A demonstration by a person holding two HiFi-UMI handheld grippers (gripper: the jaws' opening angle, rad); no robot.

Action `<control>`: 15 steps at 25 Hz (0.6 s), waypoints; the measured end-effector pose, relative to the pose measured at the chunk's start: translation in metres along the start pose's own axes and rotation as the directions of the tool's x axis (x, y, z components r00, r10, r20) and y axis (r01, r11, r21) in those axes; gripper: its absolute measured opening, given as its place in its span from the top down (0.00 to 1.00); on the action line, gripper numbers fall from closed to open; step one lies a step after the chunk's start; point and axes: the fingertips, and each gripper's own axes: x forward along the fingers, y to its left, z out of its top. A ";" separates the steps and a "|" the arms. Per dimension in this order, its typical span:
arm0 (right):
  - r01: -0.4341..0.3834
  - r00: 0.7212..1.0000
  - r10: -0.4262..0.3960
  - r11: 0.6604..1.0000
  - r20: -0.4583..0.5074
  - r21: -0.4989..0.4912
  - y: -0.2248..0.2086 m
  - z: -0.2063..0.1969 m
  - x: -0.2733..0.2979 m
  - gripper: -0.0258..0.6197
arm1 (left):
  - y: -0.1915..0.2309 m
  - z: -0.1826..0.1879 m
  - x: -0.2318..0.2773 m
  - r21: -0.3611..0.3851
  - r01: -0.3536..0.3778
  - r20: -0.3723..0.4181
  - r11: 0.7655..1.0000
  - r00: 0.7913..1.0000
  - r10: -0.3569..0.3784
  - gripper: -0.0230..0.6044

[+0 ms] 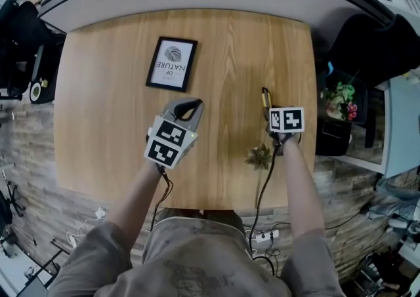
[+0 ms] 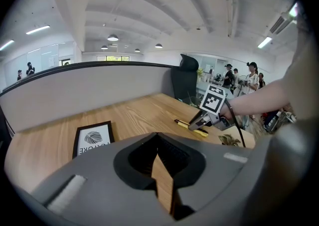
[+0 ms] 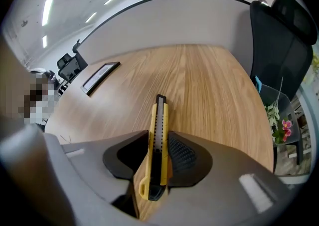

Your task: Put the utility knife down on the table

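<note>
Knife sits clamped in our right gripper, whose jaws press on both sides of its yellow body near the rear end, the blade end pointing away from us over the table. Our left gripper has its jaws brought together at the tips with nothing between them, only a sliver of wood showing through the gap behind. From the head view we see little of the knife, since the right gripper and its marker cube cover most of it. From the left gripper view the knife lies low over the wood, but we cannot tell whether it touches. Both our forearms reach forward over the near edge, the left gripper aimed toward a frame, the right wrist just above a dried sprig
</note>
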 end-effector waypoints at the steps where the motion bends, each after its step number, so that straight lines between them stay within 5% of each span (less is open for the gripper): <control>1: 0.000 1.000 0.000 1.000 0.006 0.003 0.000 0.001 -0.002 0.76 | -0.001 -0.001 -0.001 0.001 0.001 0.000 1.000 1.000 -0.001 0.96; 9: 0.020 0.987 -0.017 1.000 0.160 -0.019 0.014 0.027 -0.068 0.77 | -0.010 0.019 -0.031 0.031 -0.009 0.055 0.999 0.998 0.007 0.96; 15: -0.044 0.927 0.071 0.996 0.368 -0.081 0.062 0.052 -0.176 0.77 | -0.015 0.058 -0.075 0.060 -0.034 0.149 0.998 0.989 0.024 0.96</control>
